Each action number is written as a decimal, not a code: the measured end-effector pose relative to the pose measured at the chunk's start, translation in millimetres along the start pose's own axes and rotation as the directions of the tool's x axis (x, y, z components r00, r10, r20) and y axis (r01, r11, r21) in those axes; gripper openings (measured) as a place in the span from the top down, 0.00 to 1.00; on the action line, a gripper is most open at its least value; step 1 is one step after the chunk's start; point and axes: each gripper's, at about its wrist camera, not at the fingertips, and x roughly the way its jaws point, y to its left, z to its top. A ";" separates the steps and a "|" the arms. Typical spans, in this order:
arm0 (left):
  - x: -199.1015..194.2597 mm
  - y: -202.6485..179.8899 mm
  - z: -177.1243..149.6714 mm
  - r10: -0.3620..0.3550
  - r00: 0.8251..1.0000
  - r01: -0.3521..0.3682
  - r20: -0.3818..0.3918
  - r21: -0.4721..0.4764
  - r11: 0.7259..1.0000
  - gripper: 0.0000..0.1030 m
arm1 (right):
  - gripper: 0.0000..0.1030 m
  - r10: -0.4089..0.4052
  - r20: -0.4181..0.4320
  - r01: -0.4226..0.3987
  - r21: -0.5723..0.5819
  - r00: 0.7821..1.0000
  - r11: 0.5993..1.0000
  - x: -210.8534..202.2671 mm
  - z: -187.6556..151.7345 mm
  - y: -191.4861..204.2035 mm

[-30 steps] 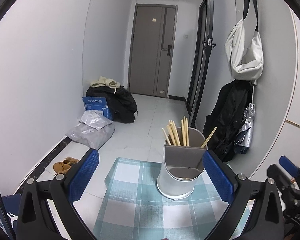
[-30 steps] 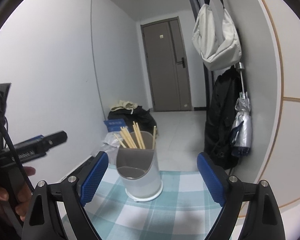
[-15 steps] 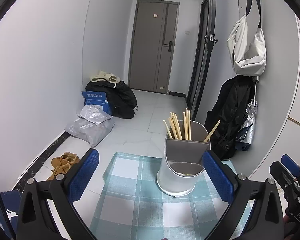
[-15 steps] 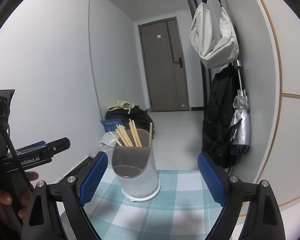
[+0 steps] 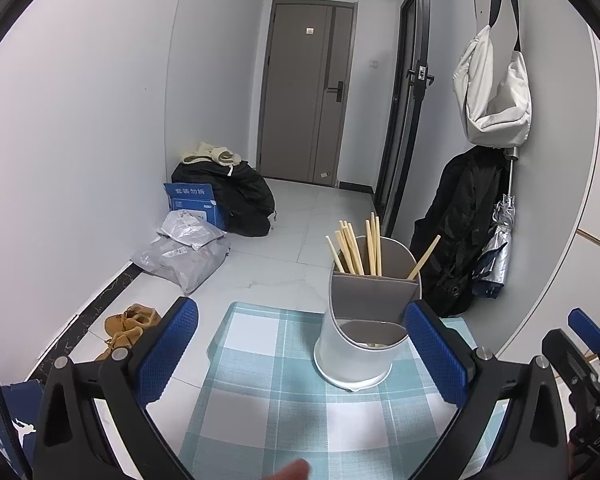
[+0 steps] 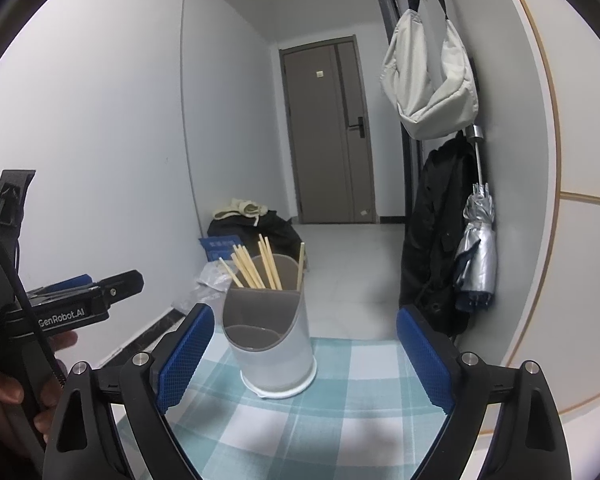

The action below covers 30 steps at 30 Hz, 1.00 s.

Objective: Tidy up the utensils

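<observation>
Both grippers spread wide, holding nothing
Holder (image 5: 362,328) with chopsticks (image 5: 356,248) stands far on bench (image 5: 260,380); only right view shows a hand (image 6: 16,392).

Utensil holder (image 5: 358,344) stands upright on table (image 5: 260,400), twd far edge, right of centre. Chopsticks (image 5: 354,250) in its back compartment, leaning. Left gripper (image 5: 300,354) & right gripper (image 6: 302,356) both near side of holder, jaws wide apart, nothing btwn. Beyond table: shoes (image 5: 128,324) on floor at left, coat (image 5: 458,232) on wall at right, door (image 5: 306,92) far back.
</observation>
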 end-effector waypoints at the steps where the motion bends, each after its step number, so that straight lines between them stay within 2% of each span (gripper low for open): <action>1: -0.6 -0.7 -0.4 0.001 1.000 -0.001 0.003 0.001 1.000 0.01 | 0.10 -0.005 -0.002 0.005 -0.003 1.000 1.000 0.0 -0.7 0.4; 5: -2.7 -2.8 -2.1 0.007 1.000 -0.007 0.015 0.008 1.000 0.01 | 0.10 -0.016 -0.009 0.016 -0.001 1.000 1.000 0.3 -1.5 -1.2; 30: 2.8 -1.6 -5.1 0.009 1.000 -0.010 -0.027 -0.025 1.000 0.01 | 0.08 -0.039 0.010 0.039 0.026 0.999 0.999 -10.1 -0.7 -5.0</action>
